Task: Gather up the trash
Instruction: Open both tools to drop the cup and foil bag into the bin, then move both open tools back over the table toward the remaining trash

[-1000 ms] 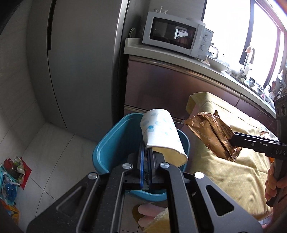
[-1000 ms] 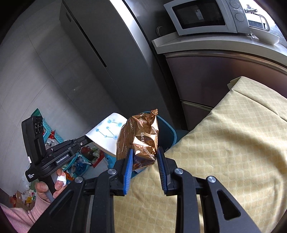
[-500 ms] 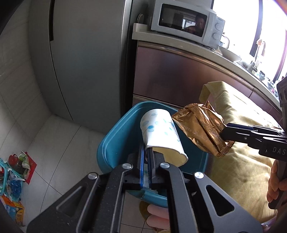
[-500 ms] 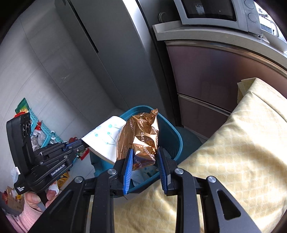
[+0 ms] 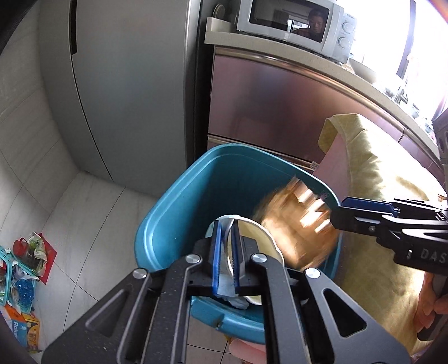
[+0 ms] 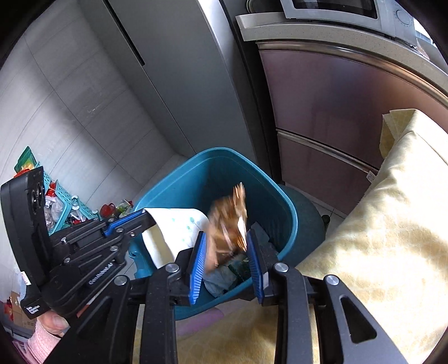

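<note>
A blue bin [image 5: 173, 193] [image 6: 173, 190] stands on the floor below both grippers. My left gripper [image 5: 226, 226] [image 6: 145, 214] pinches the rim of a white paper cup with blue dots [image 5: 252, 232] [image 6: 179, 224] over the bin's mouth; its jaws are just starting to open, the cup wall still between the pads. My right gripper [image 6: 225, 232] [image 5: 340, 207] is opening. A gold snack bag [image 6: 226, 218] [image 5: 296, 224], blurred by motion, drops between its blue pads into the bin. Crumpled trash [image 6: 221, 280] lies at the bin's bottom.
A table under a yellow cloth [image 6: 378, 238] [image 5: 378, 196] borders the bin on the right. A grey fridge [image 5: 126, 84] and a steel cabinet [image 5: 266, 112] with a microwave [image 5: 291, 22] stand behind. A turquoise basket [image 6: 56, 201] and packets clutter the floor at left.
Both grippers moved over the bin and dipped toward it. The right jaws widened and the gold bag, held firmly before, now slips down blurred. The cup has sunk into the bin's mouth.
</note>
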Demonstrator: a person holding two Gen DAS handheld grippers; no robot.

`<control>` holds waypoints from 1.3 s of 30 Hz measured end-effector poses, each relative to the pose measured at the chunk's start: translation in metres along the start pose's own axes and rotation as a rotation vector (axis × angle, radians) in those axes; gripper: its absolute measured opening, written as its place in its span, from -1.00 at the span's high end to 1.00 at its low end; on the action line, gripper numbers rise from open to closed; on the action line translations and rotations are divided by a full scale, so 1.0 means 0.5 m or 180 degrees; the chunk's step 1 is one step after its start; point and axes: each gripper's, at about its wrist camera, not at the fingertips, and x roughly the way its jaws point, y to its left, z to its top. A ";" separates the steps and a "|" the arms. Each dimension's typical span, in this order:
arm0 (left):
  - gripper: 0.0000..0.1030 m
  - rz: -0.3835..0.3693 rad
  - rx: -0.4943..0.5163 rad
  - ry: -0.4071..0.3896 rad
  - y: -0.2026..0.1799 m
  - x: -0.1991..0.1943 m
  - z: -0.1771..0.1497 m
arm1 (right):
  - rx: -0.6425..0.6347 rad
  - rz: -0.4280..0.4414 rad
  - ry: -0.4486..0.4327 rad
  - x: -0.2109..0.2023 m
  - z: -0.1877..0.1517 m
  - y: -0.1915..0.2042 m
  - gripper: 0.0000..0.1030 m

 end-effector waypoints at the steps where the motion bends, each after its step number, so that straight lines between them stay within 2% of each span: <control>1: 0.87 0.0002 0.0008 0.0004 -0.003 0.004 0.001 | -0.0001 0.0002 -0.0006 -0.001 0.000 0.000 0.36; 9: 0.73 0.0087 0.0071 -0.0047 -0.015 0.005 0.003 | 0.0068 0.0077 -0.0092 -0.028 -0.016 -0.017 0.35; 13: 0.73 0.0059 0.0078 -0.0060 -0.018 -0.003 0.003 | 0.0076 0.0122 -0.0185 -0.061 -0.028 -0.028 0.34; 19: 0.60 -0.0067 0.0084 -0.0192 -0.032 -0.044 0.000 | 0.0048 0.0165 -0.0372 -0.126 -0.051 -0.042 0.30; 24: 0.45 -0.0248 0.0190 -0.0380 -0.065 -0.099 0.001 | 0.0043 0.0199 -0.0565 -0.196 -0.081 -0.058 0.27; 31: 0.34 -0.0593 0.0590 -0.0566 -0.165 -0.170 -0.012 | 0.0119 0.0134 -0.0938 -0.318 -0.139 -0.098 0.18; 39: 0.27 -0.1091 0.1010 -0.0648 -0.316 -0.222 -0.043 | 0.0436 -0.0242 -0.1304 -0.449 -0.252 -0.182 0.18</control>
